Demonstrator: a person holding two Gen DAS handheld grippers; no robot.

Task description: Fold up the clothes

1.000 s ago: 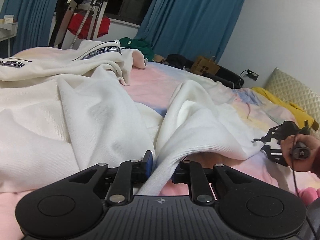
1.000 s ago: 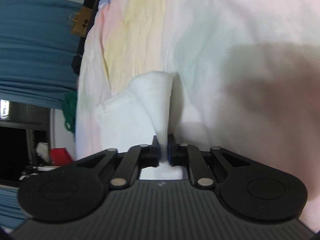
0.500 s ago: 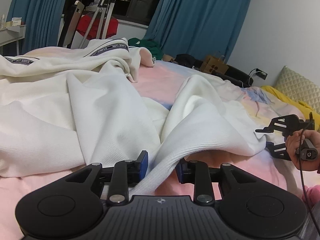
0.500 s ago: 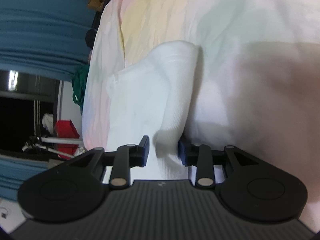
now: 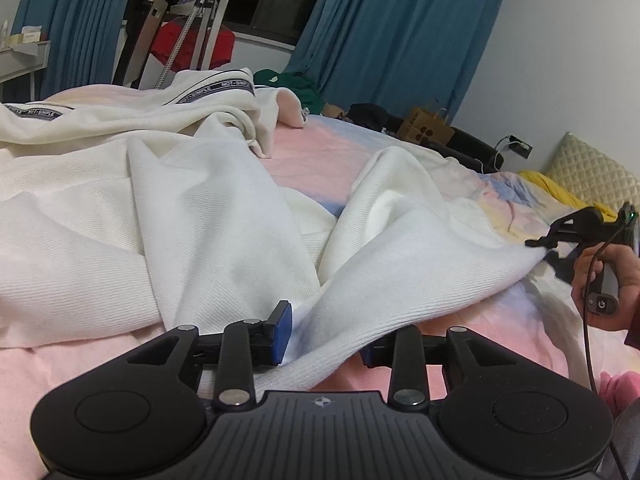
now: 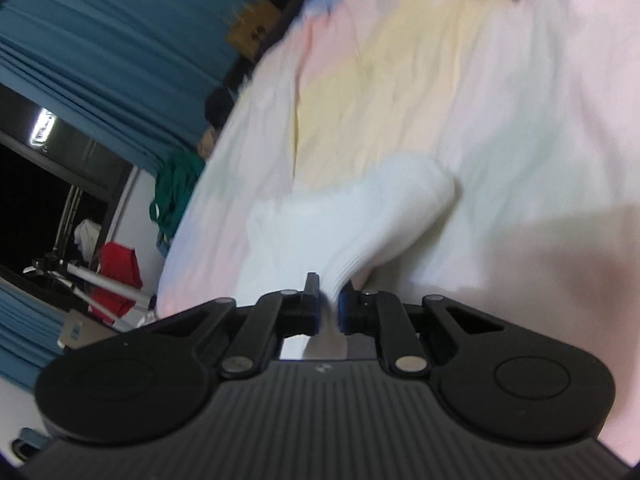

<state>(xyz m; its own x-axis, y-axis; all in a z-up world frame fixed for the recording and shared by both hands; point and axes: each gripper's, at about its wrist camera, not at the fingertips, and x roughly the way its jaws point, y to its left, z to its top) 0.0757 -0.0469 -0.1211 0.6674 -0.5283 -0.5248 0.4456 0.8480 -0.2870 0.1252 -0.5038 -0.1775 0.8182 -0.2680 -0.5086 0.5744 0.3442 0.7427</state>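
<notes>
White knit garment (image 5: 224,216) lay crumpled across the bed (image 5: 328,160), one ribbed edge strung between both tools. Left tongs (image 5: 324,334) were opening; the ribbed hem ran between the pads, apparently not pressed. Right tongs (image 6: 329,306) were clamped shut on the ribbed cuff (image 6: 360,252).

Risk: with the left side releasing, tension from the right could drag the hem out of reach or bunch the cloth, spoiling the fold line.

Containers: a brown paper bag (image 5: 426,130) sat beyond the bed; contents not visible.
</notes>
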